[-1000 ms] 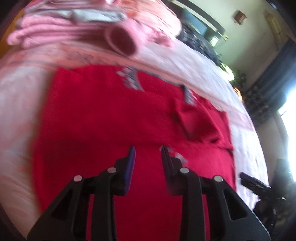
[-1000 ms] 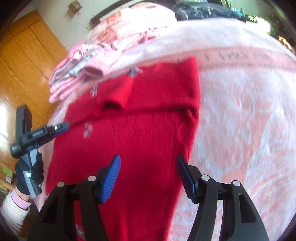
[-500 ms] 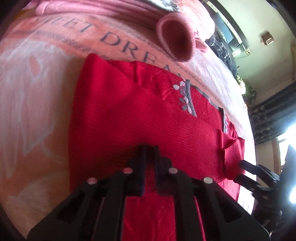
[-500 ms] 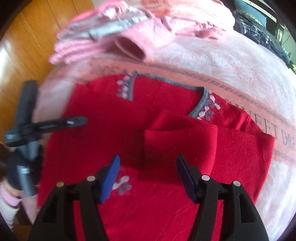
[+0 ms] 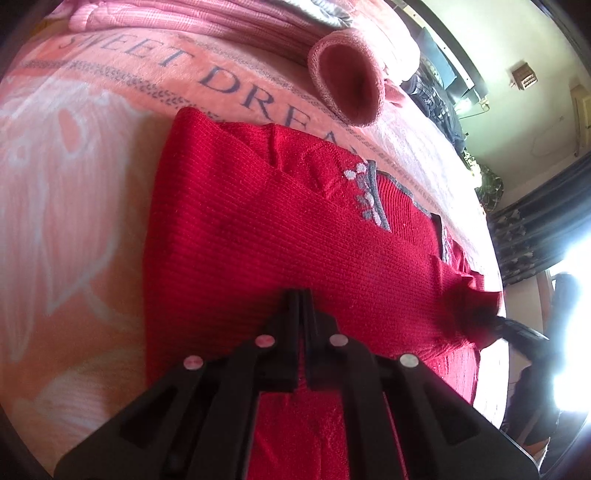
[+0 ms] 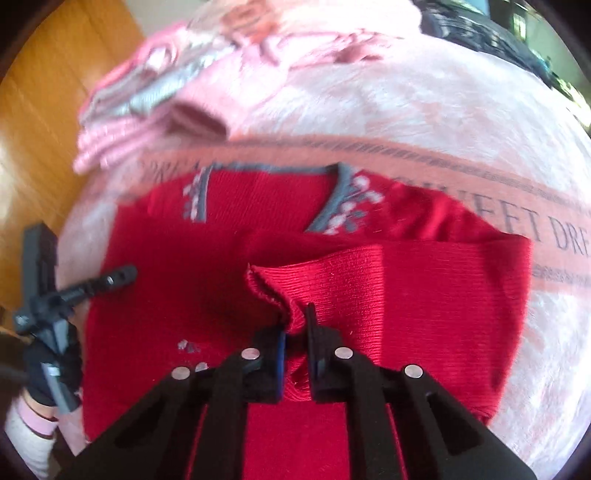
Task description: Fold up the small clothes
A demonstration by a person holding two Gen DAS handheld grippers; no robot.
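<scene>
Right hand-held gripper: jaws drawn narrow, pinching a puckered ridge of the sleeve just behind its cuff edge. Pinched there, probably, to lift or drag the folded-in sleeve flatter across the chest without disturbing the layer beneath. Blue pad visible on the left jaw, cloth bunched between.

Left hand-held gripper: jaws brought nearly together, tips pressed low on the sweater. Cannot tell from either view whether knit is actually caught between them or merely pinned down; likely an anchor, keeping the body from sliding while the other side works.

Sweater: red knit, grey V-neck trim with pale flowers, lying front-up and flat on the bed, neckline toward the far side. Both sides seemingly turned in already, judging by the straight fold along the left edge and the sleeve lying across the front.

Blanket lettering just beyond the collar. Past that, a pink pile of garments, one rolled sleeve opening facing the camera, set well apart from the sweater, presumably kept clear of the working area.

In the right view, a gloved hand gripping the left tool's handle.
</scene>
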